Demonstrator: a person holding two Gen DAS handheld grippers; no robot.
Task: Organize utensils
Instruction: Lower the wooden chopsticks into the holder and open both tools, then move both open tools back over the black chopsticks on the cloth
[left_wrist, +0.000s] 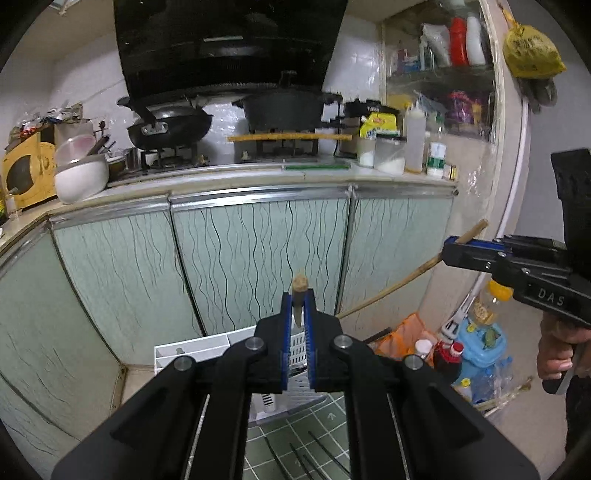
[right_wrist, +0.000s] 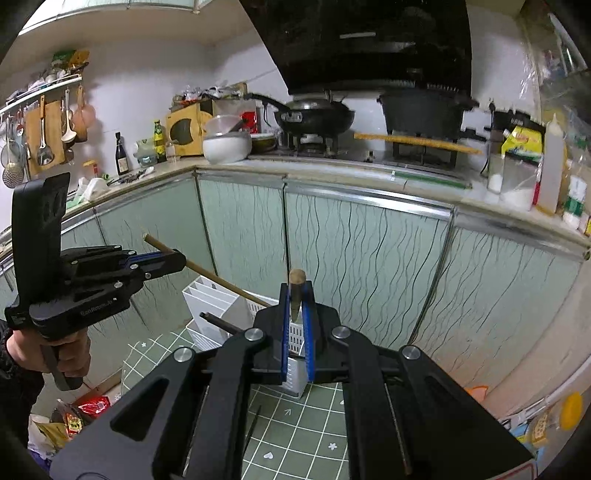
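Both hand-held grippers (left_wrist: 297, 306) (right_wrist: 297, 302) clamp what look like wooden chopsticks (left_wrist: 299, 285) (right_wrist: 296, 277) above the white caddy (right_wrist: 214, 306).

Chopstick (left_wrist: 299, 291) between left fingers (left_wrist: 285, 325)

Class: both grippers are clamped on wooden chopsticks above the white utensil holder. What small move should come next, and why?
Probably lower the left gripper until its chopstick tip drops into the white utensil holder. Both grippers are shut on a chopstick, the right gripper on another, and both sticks slant down toward the holder, which stands below them on the green mat.
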